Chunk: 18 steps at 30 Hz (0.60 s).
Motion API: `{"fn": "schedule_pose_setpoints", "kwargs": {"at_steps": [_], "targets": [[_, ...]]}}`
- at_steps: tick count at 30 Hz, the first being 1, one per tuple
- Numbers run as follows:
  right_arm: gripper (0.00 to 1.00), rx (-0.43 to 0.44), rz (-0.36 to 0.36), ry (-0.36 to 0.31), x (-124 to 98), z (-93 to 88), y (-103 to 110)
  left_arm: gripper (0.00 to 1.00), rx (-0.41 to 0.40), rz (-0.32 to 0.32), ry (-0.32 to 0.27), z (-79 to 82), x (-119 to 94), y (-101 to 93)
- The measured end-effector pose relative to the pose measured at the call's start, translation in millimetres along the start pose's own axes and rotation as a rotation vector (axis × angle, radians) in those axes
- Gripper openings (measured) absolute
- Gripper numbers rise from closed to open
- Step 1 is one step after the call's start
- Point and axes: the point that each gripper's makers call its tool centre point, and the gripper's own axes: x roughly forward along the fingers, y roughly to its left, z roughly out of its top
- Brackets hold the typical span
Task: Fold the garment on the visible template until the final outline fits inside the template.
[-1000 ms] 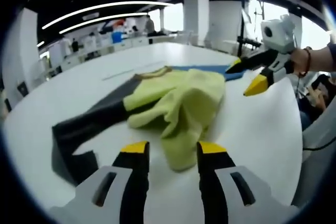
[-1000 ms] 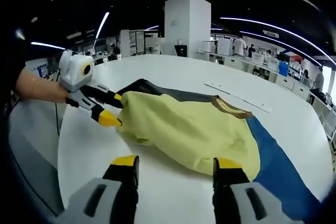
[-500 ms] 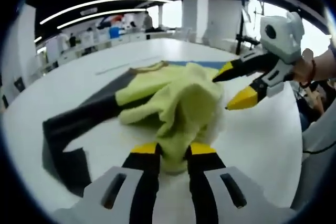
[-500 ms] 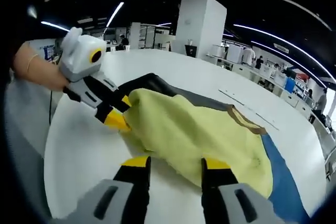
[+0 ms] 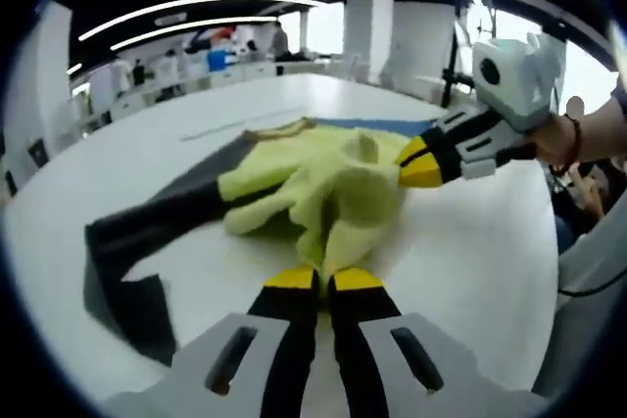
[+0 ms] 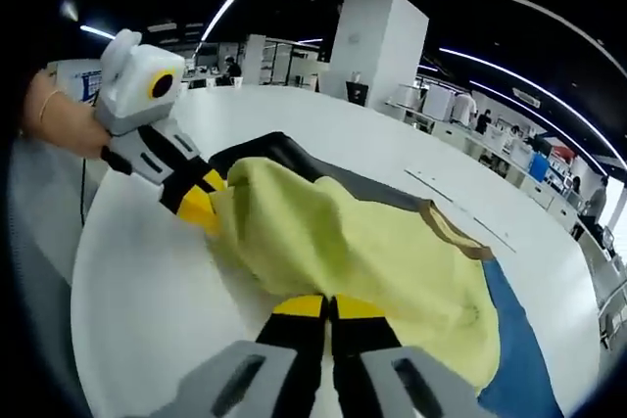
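Gripping step in hand: crumpled yellow-green fabric garment (image 5: 323, 183) lies on round white table (image 5: 470, 252), over dark grey and blue flat template (image 6: 514, 340). Left gripper (image 5: 321, 279) and right gripper (image 6: 328, 306) are each clamped on a garment edge. Next, a lift and fold-over is called for.

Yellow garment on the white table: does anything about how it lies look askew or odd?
The yellow fleece garment lies bunched and rumpled, not flat, spilling past the dark grey and blue template sheet onto the white table. Both the left gripper and the right gripper are shut on its edge. No damage shows.
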Motion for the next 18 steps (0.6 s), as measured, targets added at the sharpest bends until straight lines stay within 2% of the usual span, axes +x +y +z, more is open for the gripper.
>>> {"fn": "schedule_pose_setpoints", "kwargs": {"at_steps": [2, 5, 9, 13, 18], "targets": [[0.00, 0.003, 0.002, -0.012, -3, 4.4, -3, 0.01, -0.030, 0.008, -0.046, 14.5, -3, 1.8], [0.00, 0.012, -0.003, -0.035, -11, 14.3, -9, 0.01, 0.001, 0.018, -0.057, 30.0, -7, 3.0], [0.00, 0.013, -0.015, -0.066, -19, 29.0, -21, 0.01, 0.023, 0.020, -0.107, 56.5, -10, 7.5], [0.00, 0.020, -0.042, -0.093, -22, 40.5, -39, 0.01, 0.066, 0.018, -0.104, 79.1, -10, 6.8], [0.00, 0.040, -0.062, -0.102, -22, 47.7, -57, 0.01, 0.103, 0.030, -0.127, 103.6, -1, 18.2]]}}
